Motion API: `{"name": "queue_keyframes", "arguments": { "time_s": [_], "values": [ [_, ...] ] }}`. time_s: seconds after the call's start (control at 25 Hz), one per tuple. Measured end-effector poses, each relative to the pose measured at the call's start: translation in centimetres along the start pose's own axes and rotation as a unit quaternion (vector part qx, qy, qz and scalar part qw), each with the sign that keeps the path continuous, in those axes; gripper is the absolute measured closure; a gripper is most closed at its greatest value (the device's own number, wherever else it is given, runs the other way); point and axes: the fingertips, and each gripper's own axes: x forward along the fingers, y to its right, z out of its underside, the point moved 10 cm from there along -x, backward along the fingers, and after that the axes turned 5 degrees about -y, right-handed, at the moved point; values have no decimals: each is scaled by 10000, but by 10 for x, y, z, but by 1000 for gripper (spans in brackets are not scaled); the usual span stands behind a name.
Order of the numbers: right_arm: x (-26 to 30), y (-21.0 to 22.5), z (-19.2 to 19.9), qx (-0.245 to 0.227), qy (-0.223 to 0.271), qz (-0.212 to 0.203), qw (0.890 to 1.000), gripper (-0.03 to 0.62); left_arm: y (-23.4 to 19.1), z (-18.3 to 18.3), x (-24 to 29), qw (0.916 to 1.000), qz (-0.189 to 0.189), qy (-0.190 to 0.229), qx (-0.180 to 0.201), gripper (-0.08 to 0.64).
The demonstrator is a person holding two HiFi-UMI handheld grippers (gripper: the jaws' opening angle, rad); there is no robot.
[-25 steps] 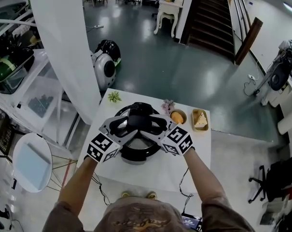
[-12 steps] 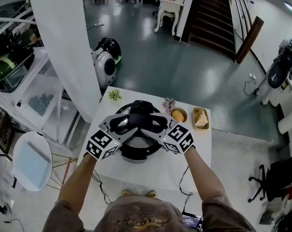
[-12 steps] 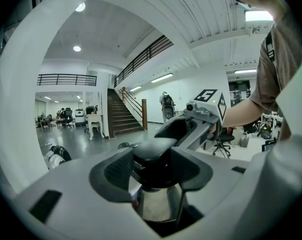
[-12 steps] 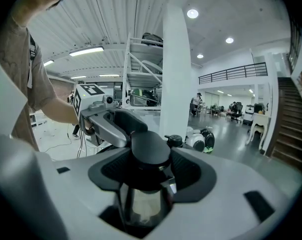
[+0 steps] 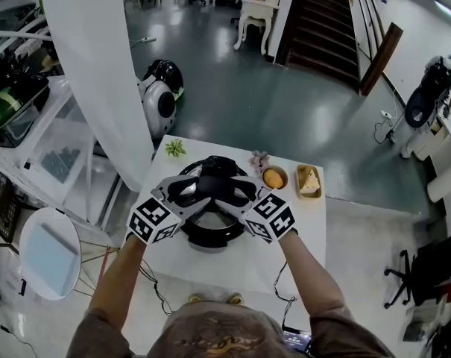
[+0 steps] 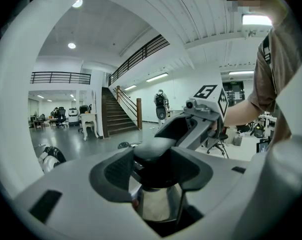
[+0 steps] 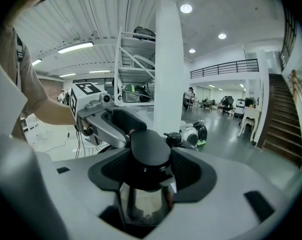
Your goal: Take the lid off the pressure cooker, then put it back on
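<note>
Claws clamped on lid handle (image 5: pixel 218 170), left claw (image 5: pixel 201 189) facing right claw (image 5: pixel 236 191), pressure cooker (image 5: pixel 209 236) mostly hidden beneath.

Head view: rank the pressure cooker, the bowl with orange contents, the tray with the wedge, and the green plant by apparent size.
1. pressure cooker, by far
2. tray
3. bowl, barely smaller than the tray; nearly alike
4. green plant

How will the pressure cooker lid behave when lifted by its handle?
Likely rigid and heavy for its size: the lid looks like polished metal. That shine suggests slipperiness, but the left hand-held gripper and right hand-held gripper both clamp its chunky black handle, so it should lift without tipping.
</note>
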Motion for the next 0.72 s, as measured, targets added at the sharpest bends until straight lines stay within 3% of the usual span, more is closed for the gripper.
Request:
{"name": "queue_keyframes", "arguments": {
  "time_s": [0.72],
  "values": [
    [0, -16, -9, 691, -413, 746, 9940, 336, -25, -3, 6, 9945, 994, -41, 323, 327]
  ]
}}
